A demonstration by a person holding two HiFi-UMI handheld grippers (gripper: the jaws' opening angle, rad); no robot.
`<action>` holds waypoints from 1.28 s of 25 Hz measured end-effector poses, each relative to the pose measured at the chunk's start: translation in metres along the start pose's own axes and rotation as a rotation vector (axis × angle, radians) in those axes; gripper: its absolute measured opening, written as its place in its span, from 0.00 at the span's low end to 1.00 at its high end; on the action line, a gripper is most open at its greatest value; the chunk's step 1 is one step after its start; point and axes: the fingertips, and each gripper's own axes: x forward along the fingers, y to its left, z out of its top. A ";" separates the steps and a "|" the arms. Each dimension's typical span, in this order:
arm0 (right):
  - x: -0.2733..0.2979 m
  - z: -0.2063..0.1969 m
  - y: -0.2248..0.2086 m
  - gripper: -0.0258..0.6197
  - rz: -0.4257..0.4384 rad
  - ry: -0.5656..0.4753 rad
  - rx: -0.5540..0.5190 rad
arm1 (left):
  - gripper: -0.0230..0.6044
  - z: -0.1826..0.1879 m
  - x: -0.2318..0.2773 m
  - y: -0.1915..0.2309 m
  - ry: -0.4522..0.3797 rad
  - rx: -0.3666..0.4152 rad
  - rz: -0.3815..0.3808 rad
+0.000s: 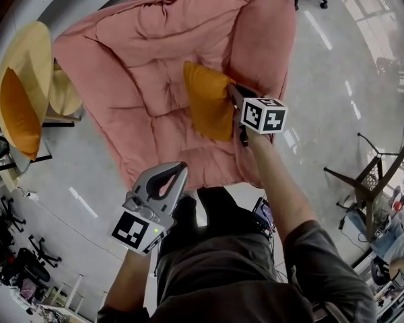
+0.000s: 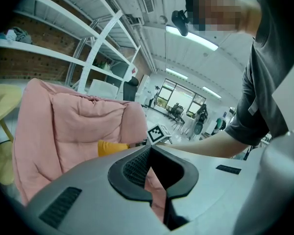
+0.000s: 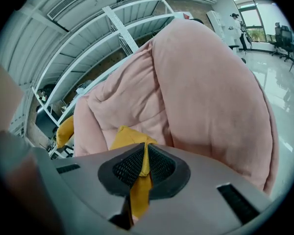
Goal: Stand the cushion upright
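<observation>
Grips orange cushion by its right edge in right hand-held gripper, clamped on the fabric, apparently to prop it on edge mid-seat in the pink lounger; parks left hand-held gripper near, clenched empty, probably spare for steadying.

In the right gripper view, the grey body of the right tool covers the lower part of the orange cushion. Only its upper corner and one pinched fold show. In the left gripper view, the left tool hides most of this cushion, and only a small strip shows at centre left. In the head view, the person's legs cover the lower edge of the pink chair.
</observation>
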 end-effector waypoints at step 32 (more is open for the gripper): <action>-0.042 0.027 -0.017 0.27 0.005 -0.099 0.141 | 0.05 0.016 -0.006 -0.002 -0.015 0.024 -0.007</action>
